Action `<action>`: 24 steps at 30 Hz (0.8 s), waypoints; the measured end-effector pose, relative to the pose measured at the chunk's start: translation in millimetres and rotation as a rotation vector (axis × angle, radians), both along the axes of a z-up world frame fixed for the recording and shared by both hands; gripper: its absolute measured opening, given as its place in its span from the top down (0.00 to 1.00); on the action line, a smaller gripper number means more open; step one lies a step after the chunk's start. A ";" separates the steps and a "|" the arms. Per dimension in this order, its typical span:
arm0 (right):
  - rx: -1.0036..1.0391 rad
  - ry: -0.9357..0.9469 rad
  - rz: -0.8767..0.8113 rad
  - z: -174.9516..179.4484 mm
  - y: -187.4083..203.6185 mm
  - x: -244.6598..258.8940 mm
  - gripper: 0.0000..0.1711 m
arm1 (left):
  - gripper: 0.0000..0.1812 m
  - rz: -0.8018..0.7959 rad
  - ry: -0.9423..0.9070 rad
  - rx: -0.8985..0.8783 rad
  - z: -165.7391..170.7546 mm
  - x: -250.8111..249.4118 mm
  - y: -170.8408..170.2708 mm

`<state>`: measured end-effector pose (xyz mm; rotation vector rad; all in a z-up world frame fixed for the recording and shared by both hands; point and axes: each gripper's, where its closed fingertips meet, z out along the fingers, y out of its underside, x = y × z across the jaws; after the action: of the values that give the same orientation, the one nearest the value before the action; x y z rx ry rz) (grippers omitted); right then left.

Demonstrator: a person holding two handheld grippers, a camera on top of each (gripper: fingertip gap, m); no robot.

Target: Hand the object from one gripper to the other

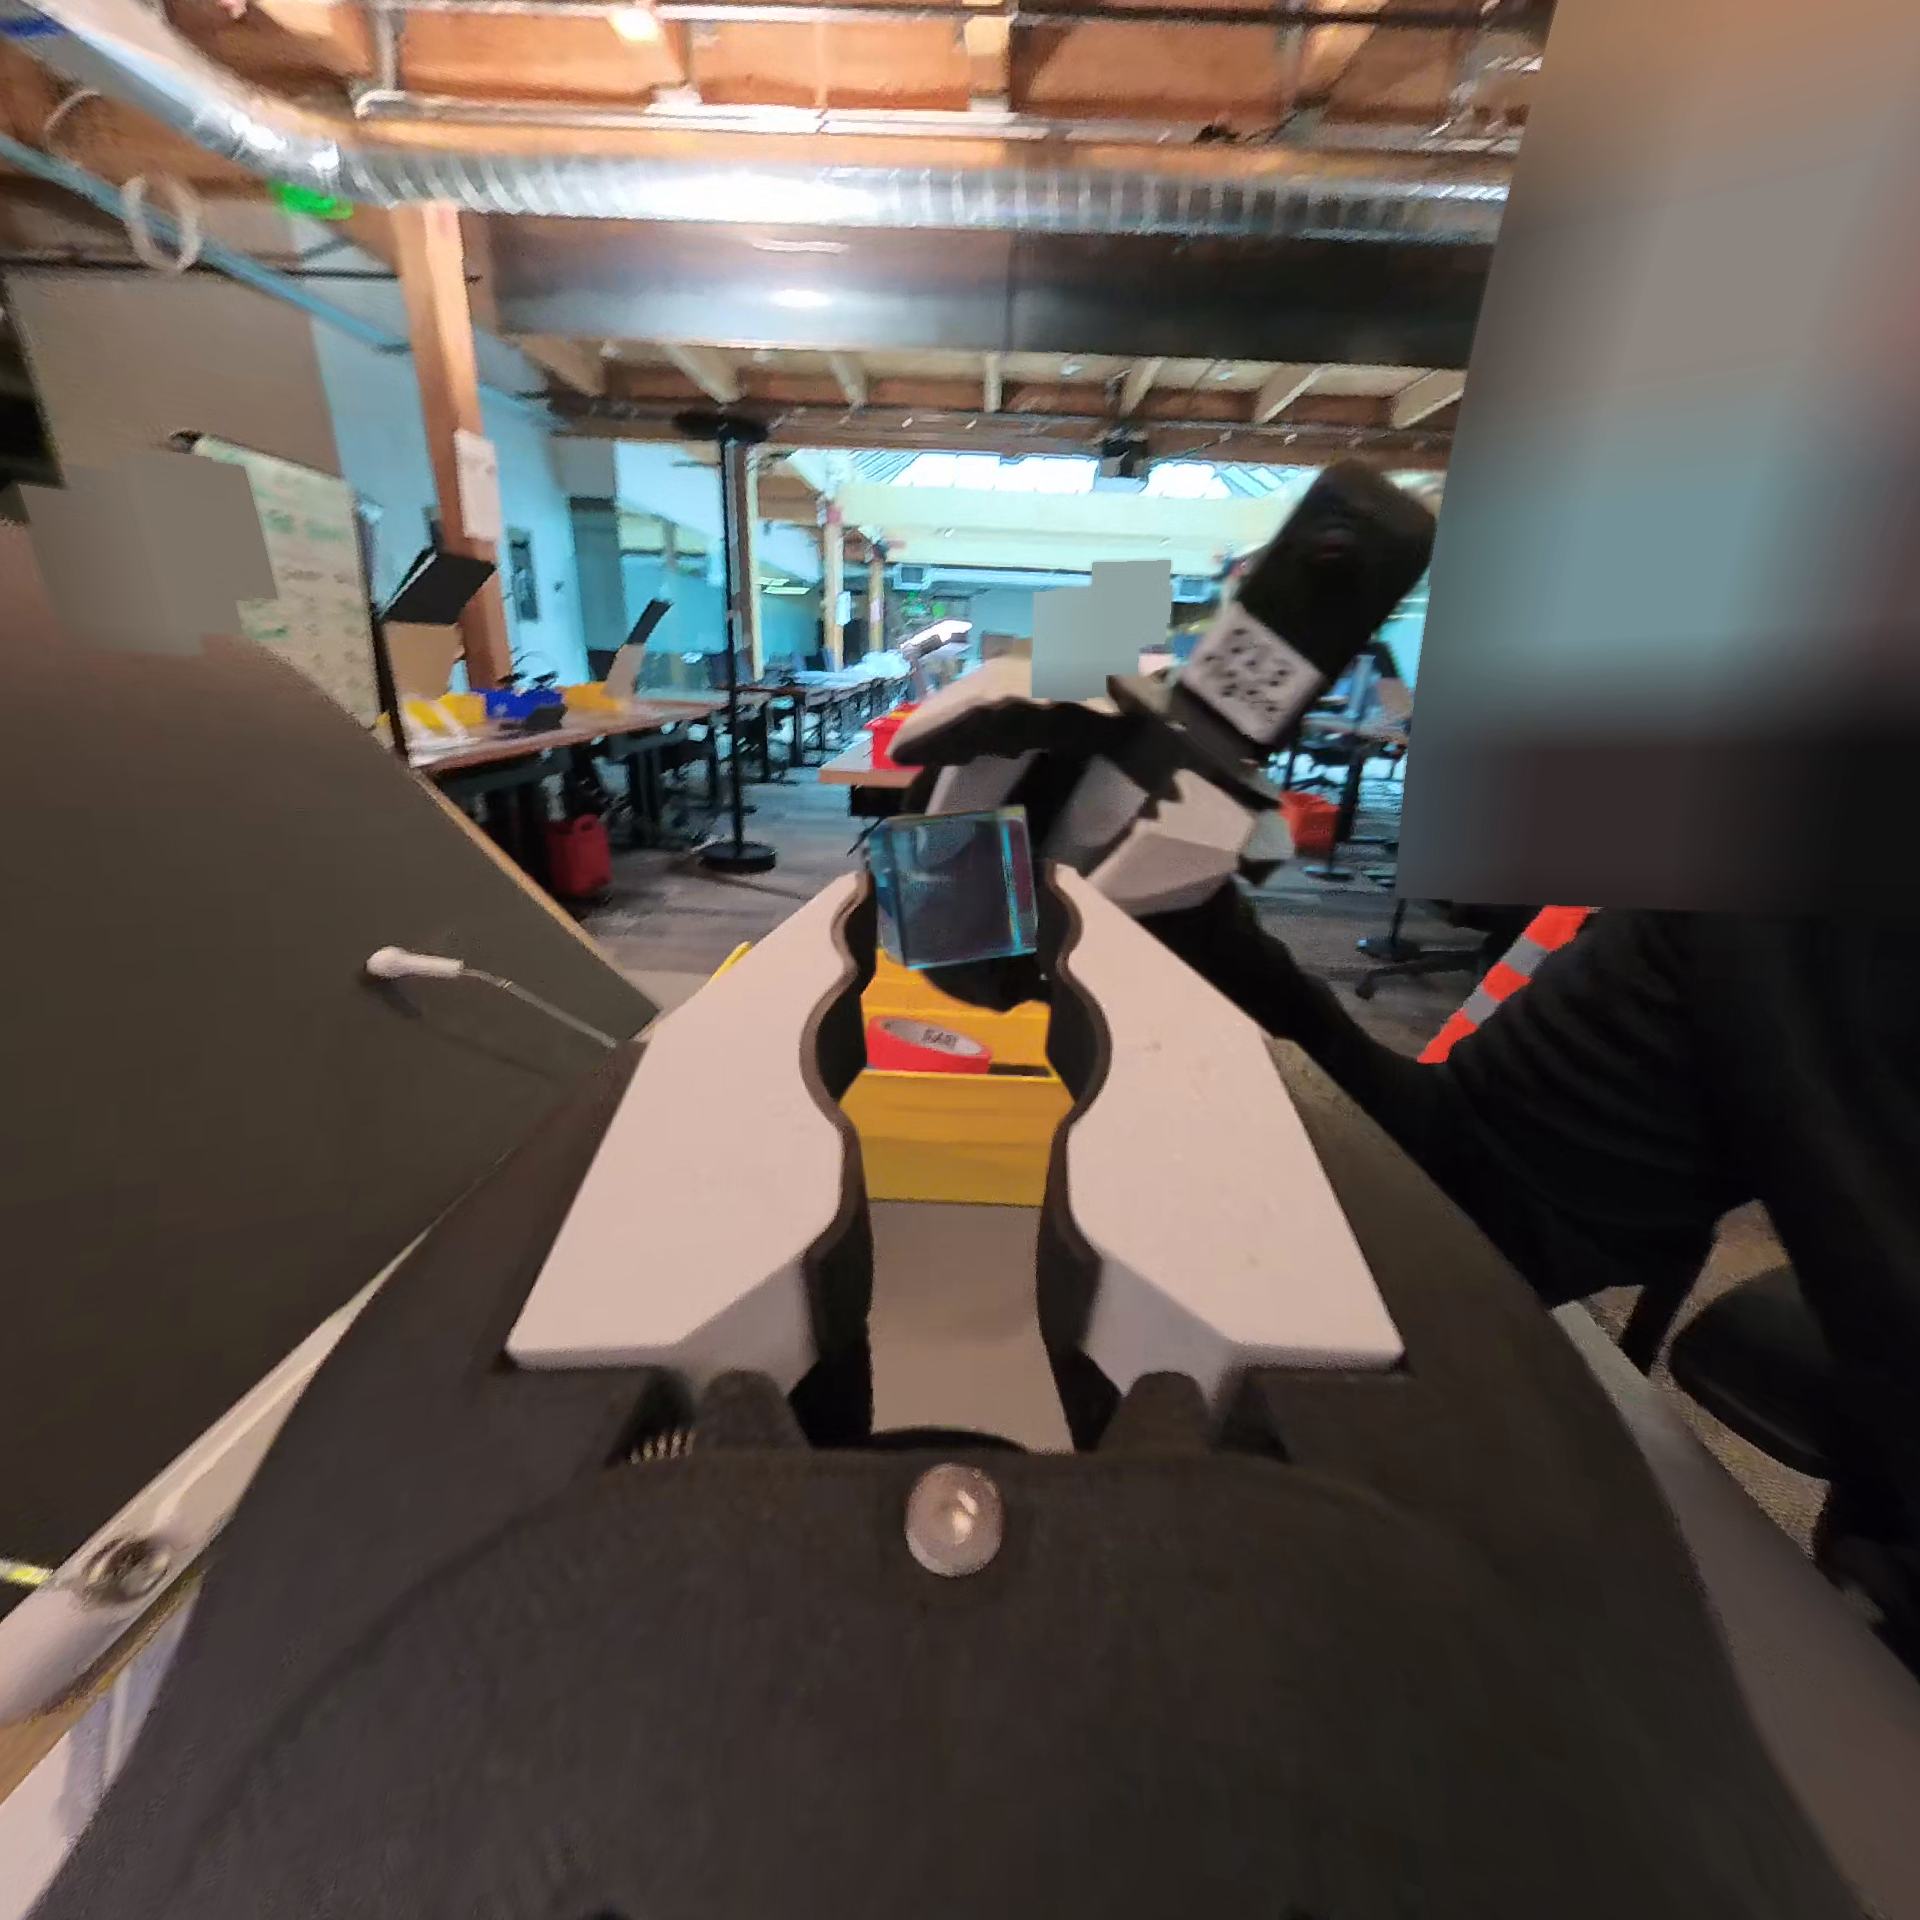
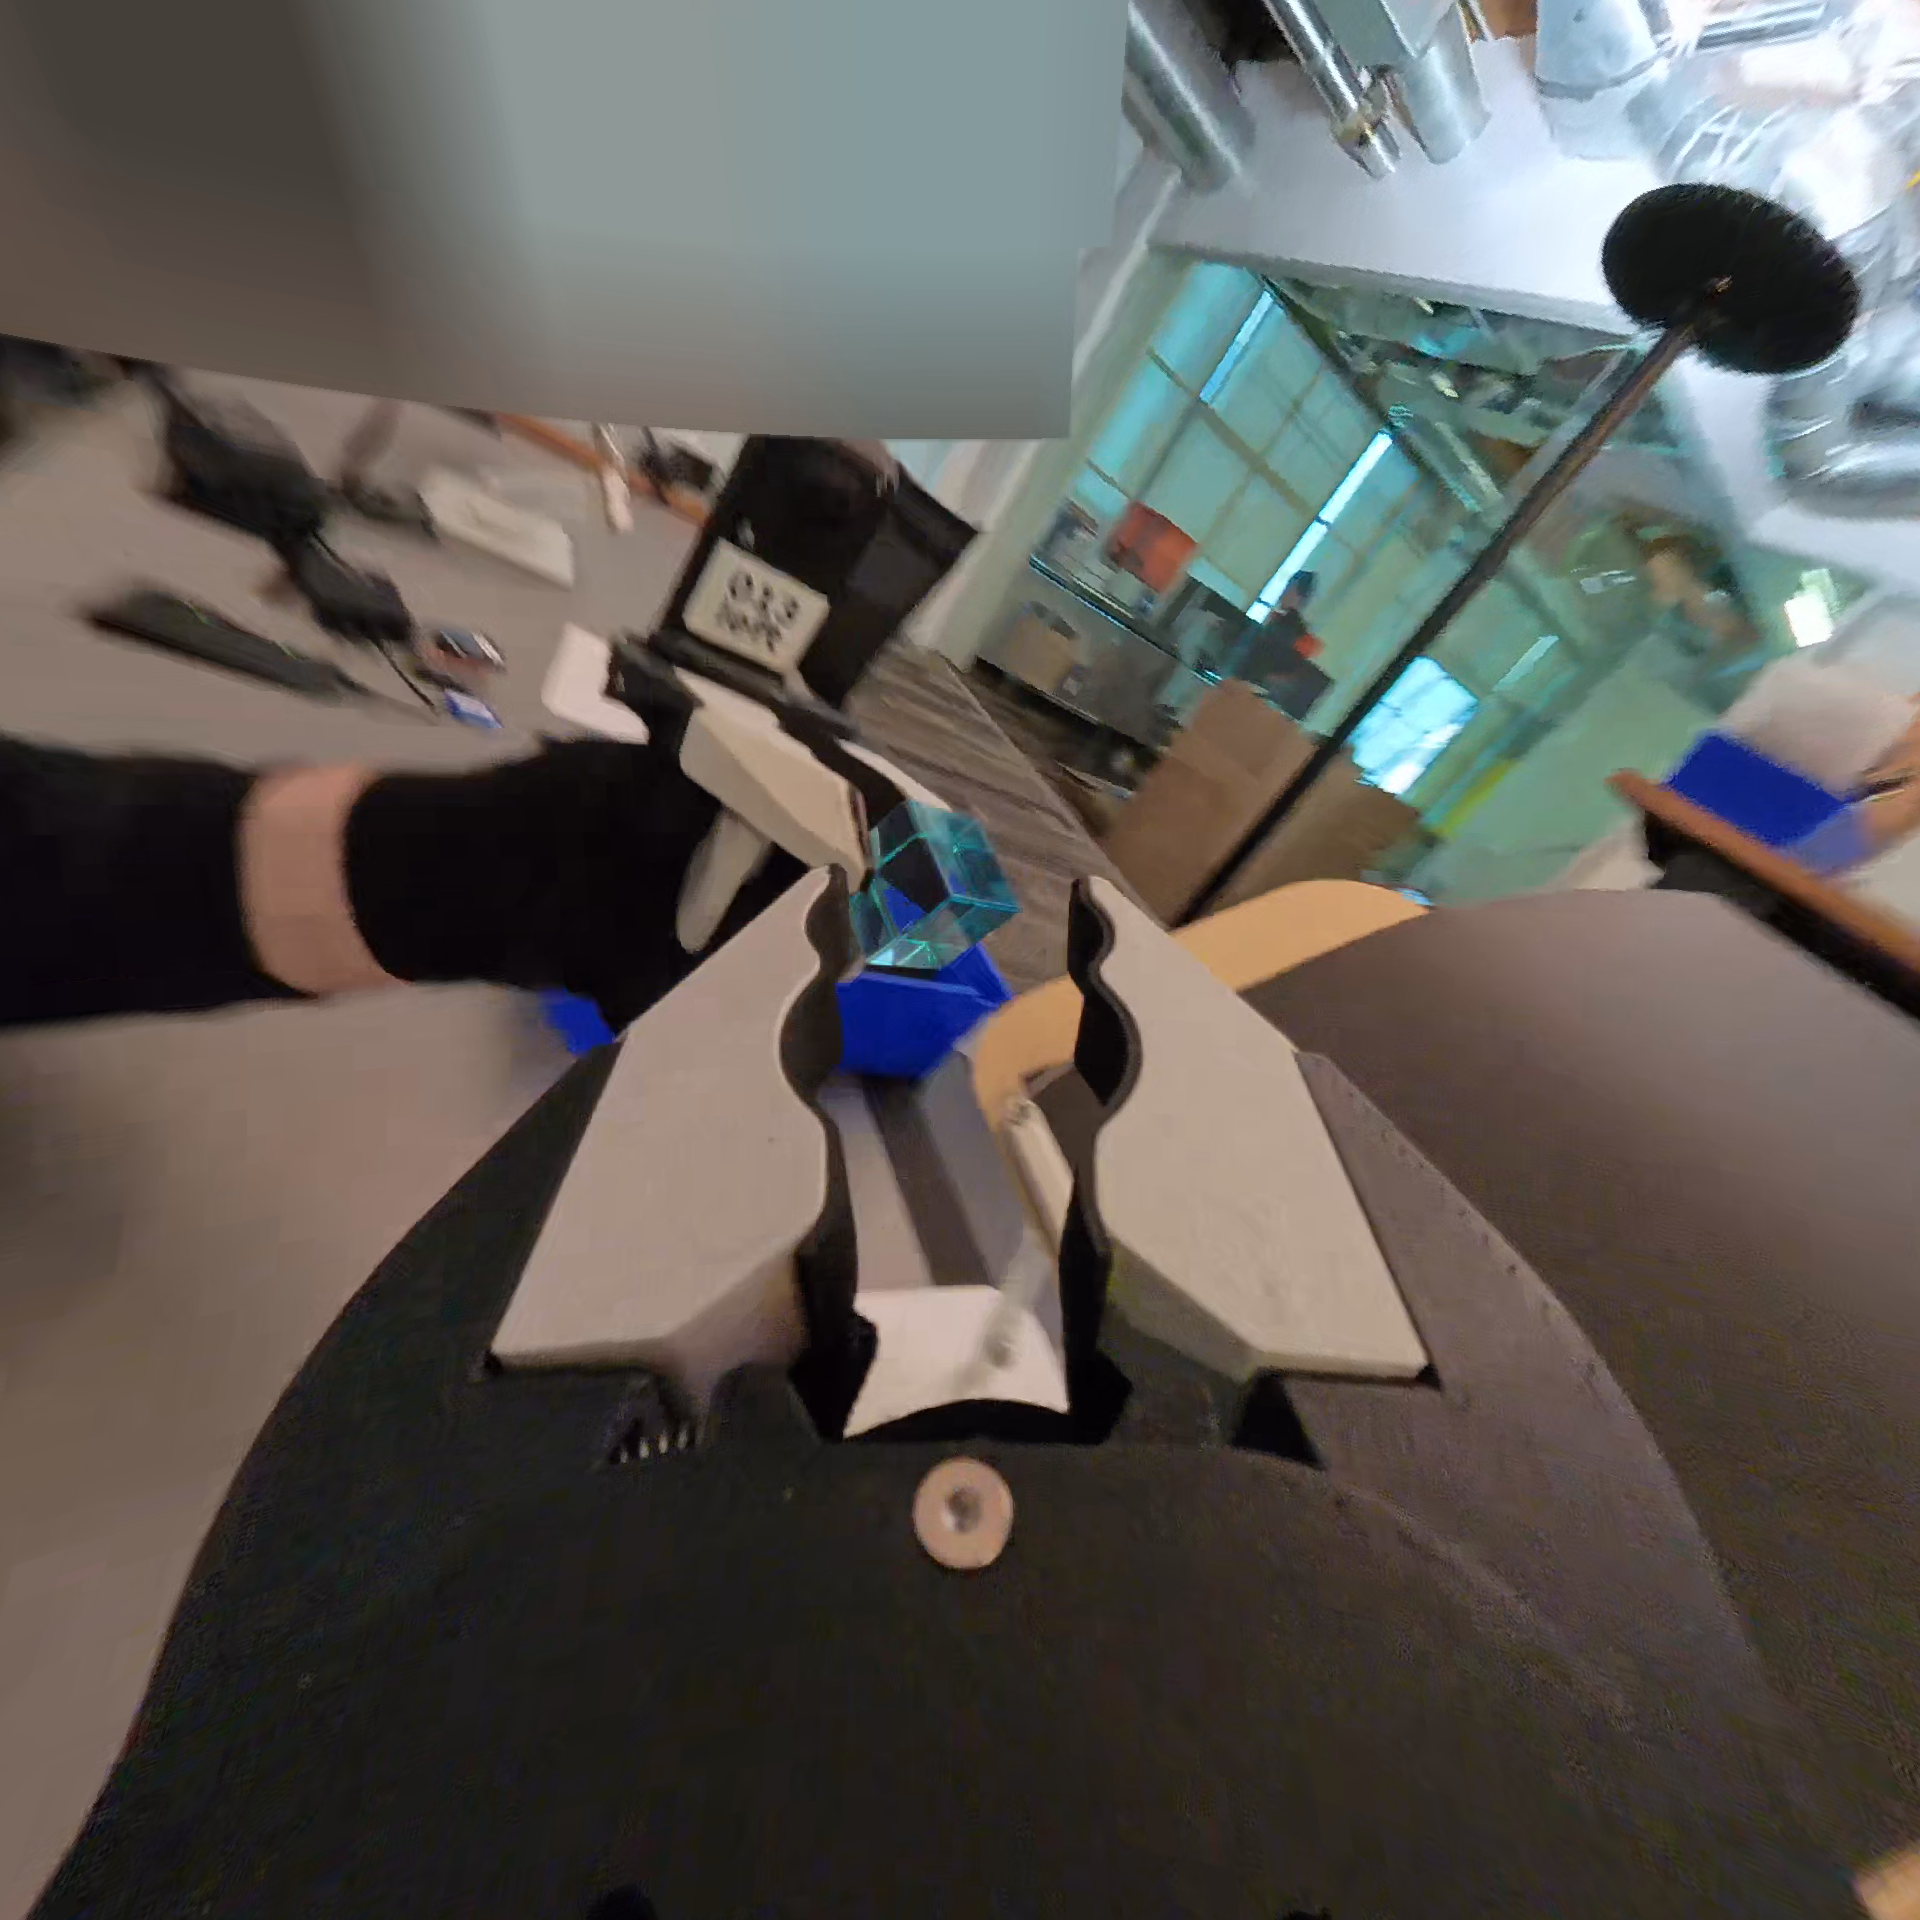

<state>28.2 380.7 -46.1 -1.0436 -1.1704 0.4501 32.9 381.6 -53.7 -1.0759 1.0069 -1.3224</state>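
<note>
A clear glass cube with teal edges (image 1: pixel 954 888) is held in the air. My left gripper (image 1: pixel 951 896) is shut on it, one fingertip on each side. My right gripper (image 1: pixel 971 800) comes in from behind and above the cube at a tilt. In the right wrist view the cube (image 2: pixel 930 894) lies between the tips of my right gripper (image 2: pixel 956 896), which is open, with a gap on the right side of the cube. The left gripper (image 2: pixel 831 852) reaches in from the left, held by a black-gloved hand (image 2: pixel 520 862).
A yellow bin (image 1: pixel 956 1143) with a red tape roll (image 1: pixel 925 1044) sits below the cube. A dark panel (image 1: pixel 260 987) stands close on the left. A blue bin (image 2: pixel 914 1023) and a dark rounded chair back (image 2: pixel 1558 1091) lie below the right gripper.
</note>
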 end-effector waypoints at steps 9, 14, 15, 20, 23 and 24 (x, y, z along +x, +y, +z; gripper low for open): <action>-0.222 0.151 0.260 7.2 -19.8 -6.6 0.79 | 0.84 -0.127 -0.083 0.130 5.8 1.6 -30.3; -0.283 0.147 0.321 3.9 -25.3 -9.3 0.84 | 0.84 -0.138 -0.090 0.147 5.0 1.4 -33.3; -0.291 0.146 0.337 3.7 -27.3 -9.9 0.85 | 0.84 -0.144 -0.090 0.150 5.0 1.3 -34.2; -0.352 0.153 0.392 2.6 -31.6 -10.4 0.85 | 0.84 -0.162 -0.090 0.165 4.5 1.7 -38.4; -0.348 0.154 0.386 3.2 -30.5 -9.8 0.86 | 0.84 -0.163 -0.093 0.159 4.3 2.4 -37.8; -0.332 0.154 0.369 4.0 -29.2 -9.7 0.86 | 0.85 -0.156 -0.097 0.153 4.9 2.5 -36.3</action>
<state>18.6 351.5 -42.1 -1.0523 -1.1753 1.0259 35.4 345.3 -48.8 -0.8243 1.1175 -1.3844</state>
